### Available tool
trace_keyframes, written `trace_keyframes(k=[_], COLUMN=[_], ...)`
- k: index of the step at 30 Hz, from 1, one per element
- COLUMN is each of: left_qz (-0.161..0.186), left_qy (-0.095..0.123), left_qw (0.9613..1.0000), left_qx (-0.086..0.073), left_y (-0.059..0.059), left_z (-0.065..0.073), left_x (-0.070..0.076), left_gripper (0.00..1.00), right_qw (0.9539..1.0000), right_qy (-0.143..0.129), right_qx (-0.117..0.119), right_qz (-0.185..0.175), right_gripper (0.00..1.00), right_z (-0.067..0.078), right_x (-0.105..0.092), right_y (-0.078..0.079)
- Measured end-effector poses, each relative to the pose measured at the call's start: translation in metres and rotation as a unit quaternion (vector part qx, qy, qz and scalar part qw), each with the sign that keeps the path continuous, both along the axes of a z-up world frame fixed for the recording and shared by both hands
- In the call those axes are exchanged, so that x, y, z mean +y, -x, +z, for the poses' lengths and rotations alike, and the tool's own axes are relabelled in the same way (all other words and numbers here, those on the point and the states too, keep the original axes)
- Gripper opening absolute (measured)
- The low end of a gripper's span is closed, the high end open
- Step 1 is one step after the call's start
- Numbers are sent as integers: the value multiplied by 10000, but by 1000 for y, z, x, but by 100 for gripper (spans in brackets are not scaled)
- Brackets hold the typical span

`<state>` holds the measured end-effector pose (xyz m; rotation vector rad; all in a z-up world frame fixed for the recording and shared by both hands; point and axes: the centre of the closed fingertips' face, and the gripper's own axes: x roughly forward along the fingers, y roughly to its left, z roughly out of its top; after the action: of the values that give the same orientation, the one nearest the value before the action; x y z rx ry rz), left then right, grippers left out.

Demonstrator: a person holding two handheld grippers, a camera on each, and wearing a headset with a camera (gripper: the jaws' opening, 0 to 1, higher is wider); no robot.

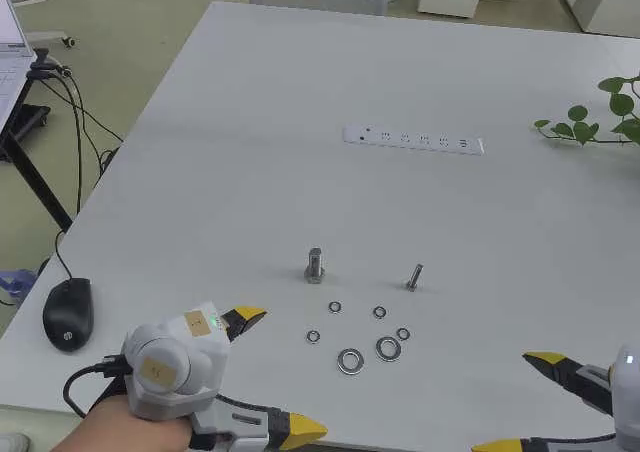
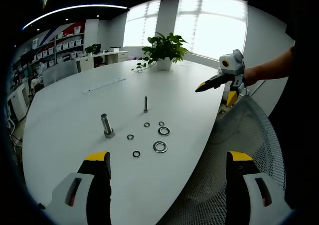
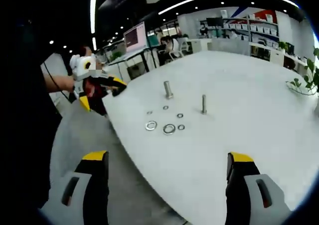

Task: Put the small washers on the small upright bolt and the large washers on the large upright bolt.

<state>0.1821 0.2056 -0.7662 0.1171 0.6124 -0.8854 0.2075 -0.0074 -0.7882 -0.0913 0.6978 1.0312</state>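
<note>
The white, yellow-tipped left gripper [image 1: 277,372] and the matching right gripper [image 1: 520,402] are held low, well apart, jaws spread wide.

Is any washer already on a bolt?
No, all six washers lie on the table, apart from the large bolt and small bolt.

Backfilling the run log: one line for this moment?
left gripper: open, empty | right gripper: open, empty | washers: six loose on table | large bolt: bare | small bolt: bare
</note>
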Motion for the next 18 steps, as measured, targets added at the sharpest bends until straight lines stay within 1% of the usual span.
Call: trace_keyframes(k=[1,3,7,9,12,14,16,18], left_qz=[-3,-1,-41,-41,-43,-50,-96,-111], left_qy=[-19,-26,-23,-28,-30,-22,-71,-86], left_qw=[10000,10000,10000,10000,10000,10000,9999,9999], left_qx=[19,4,-45,-14,-22,-12,-52,2], left_y=[0,-2,-3,-3,-4,-4,-3,-2], left_z=[0,0,1,2,2,2,-1,-3], left_x=[-1,-1,-1,0,1,1,1,1], left_gripper=[94,94,94,94,94,94,95,96], right_qw=[10000,9999,9998,9999,9997,9998,9997,9998], right_qy=[30,83,135,83,79,82,112,146], right_qx=[12,-126,-116,-110,-198,-168,-175,-161], right_qz=[-12,13,49,-14,-99,-121,-93,-54], right_gripper=[89,91,90,90,90,90,90,90], right_z=[-2,-1,-3,0,2,2,2,1], right_x=[0,2,2,0,0,1,2,4], right_y=[0,-1,-1,-4,-9,-9,-10,-10])
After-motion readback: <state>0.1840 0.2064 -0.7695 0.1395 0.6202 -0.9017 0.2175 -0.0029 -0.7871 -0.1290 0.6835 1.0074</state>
